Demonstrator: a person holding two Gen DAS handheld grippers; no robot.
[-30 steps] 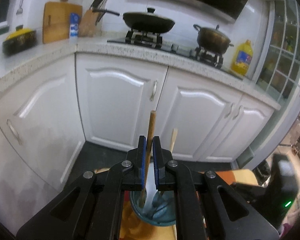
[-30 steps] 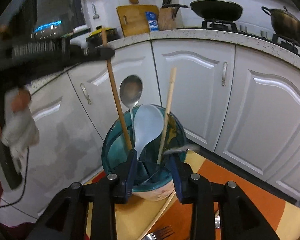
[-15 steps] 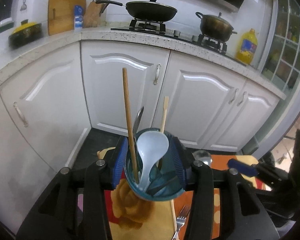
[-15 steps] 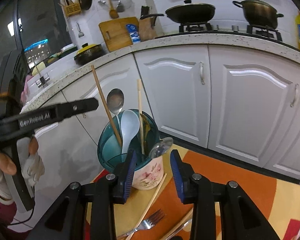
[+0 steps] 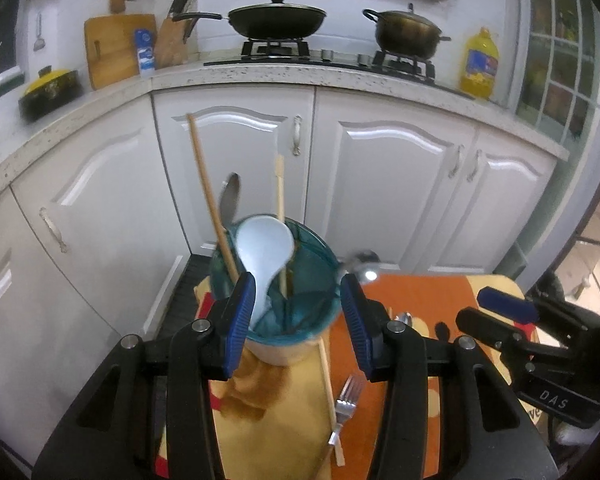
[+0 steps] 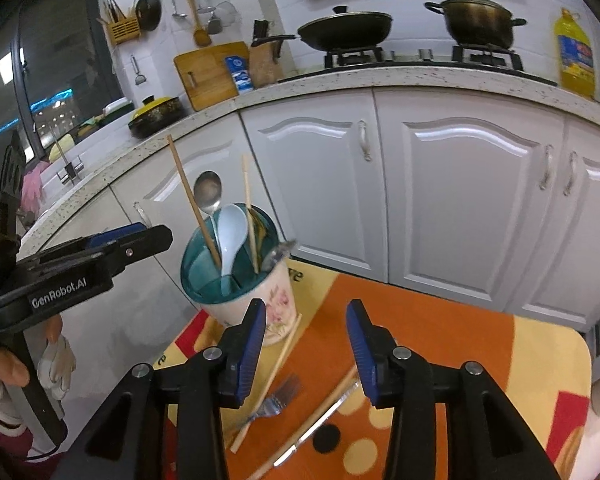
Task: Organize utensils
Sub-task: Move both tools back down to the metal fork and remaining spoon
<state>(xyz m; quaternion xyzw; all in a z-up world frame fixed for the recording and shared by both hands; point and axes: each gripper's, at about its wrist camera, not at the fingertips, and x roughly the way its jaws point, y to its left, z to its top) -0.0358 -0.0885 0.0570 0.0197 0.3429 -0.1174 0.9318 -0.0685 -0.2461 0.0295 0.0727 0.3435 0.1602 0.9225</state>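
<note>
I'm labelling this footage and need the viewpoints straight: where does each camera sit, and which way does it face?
Left wrist: on the left gripper, looking down over the utensil holder toward the cabinets; its open fingers show.
Right wrist: on the right gripper, further back over the table; its opening, empty fingers and a gloved hand show.
Shared: holder, fork, stove.

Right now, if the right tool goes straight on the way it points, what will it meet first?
Probably the tablecloth: the right tool, its jaws opening with nothing between them, points down at bare orange cloth just right of the utensil holder. The holder looks slightly off that line, but depth is unclear.
</note>
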